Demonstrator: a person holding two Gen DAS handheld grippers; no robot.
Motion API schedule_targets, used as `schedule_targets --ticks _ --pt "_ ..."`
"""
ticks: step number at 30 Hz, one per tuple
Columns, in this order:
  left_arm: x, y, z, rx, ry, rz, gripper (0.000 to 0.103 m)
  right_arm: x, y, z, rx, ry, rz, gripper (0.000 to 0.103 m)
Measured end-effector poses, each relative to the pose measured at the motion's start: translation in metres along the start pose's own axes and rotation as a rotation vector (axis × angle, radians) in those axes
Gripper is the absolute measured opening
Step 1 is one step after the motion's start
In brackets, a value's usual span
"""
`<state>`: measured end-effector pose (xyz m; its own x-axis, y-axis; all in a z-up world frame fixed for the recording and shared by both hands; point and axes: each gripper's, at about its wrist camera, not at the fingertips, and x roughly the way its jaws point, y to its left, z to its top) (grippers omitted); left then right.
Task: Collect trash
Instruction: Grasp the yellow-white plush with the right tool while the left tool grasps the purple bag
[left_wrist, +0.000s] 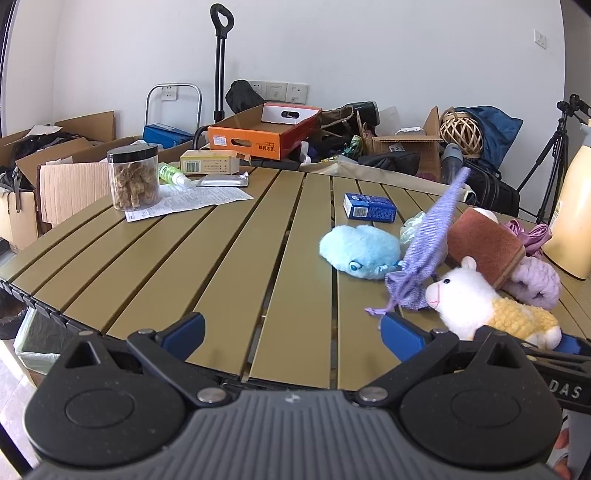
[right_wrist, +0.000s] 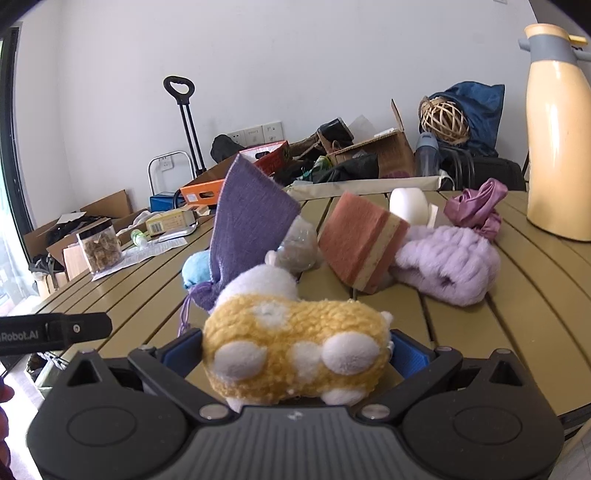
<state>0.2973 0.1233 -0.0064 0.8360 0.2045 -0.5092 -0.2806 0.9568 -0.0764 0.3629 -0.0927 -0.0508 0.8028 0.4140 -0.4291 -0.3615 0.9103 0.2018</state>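
A yellow and white plush alpaca (right_wrist: 291, 350) lies on the olive slatted table (left_wrist: 221, 258); it also shows in the left wrist view (left_wrist: 491, 306). My right gripper (right_wrist: 295, 354) is wide apart around its body, with blue pads on both sides of it; whether they press it is unclear. My left gripper (left_wrist: 291, 328) is open and empty above the table's near edge, left of the toys. A purple knit pouch (left_wrist: 428, 240), a blue plush (left_wrist: 360, 251), a brown sponge block (left_wrist: 484, 243) and a blue carton (left_wrist: 369, 206) lie nearby.
A jar of snacks (left_wrist: 133, 177), papers (left_wrist: 184, 201), a small bottle (left_wrist: 173, 175) and a box (left_wrist: 208, 162) sit at the far left. A cream thermos (right_wrist: 557, 147), a lilac fluffy item (right_wrist: 447, 262) and pink cloth (right_wrist: 476, 206) are at the right. Cardboard boxes stand behind.
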Motion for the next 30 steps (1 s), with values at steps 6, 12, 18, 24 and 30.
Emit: schedule_targets --ticks 6,12,18,24,30 --pt "-0.002 -0.005 0.000 0.008 0.002 0.001 0.103 0.013 -0.003 0.001 0.053 0.017 0.012 0.103" --pt "-0.002 -0.008 0.000 0.015 0.001 0.006 0.103 0.014 0.001 0.001 0.065 -0.001 0.011 0.099" --pt "-0.003 -0.016 0.005 0.011 -0.003 0.000 0.103 -0.004 0.010 0.001 -0.006 -0.058 0.011 0.094" --pt "-0.005 -0.028 0.012 0.013 -0.016 -0.017 0.103 -0.025 -0.004 0.004 0.004 -0.112 0.005 0.094" --pt "0.002 -0.054 0.017 0.056 -0.035 -0.037 0.103 -0.051 -0.035 0.007 0.034 -0.179 -0.048 0.094"
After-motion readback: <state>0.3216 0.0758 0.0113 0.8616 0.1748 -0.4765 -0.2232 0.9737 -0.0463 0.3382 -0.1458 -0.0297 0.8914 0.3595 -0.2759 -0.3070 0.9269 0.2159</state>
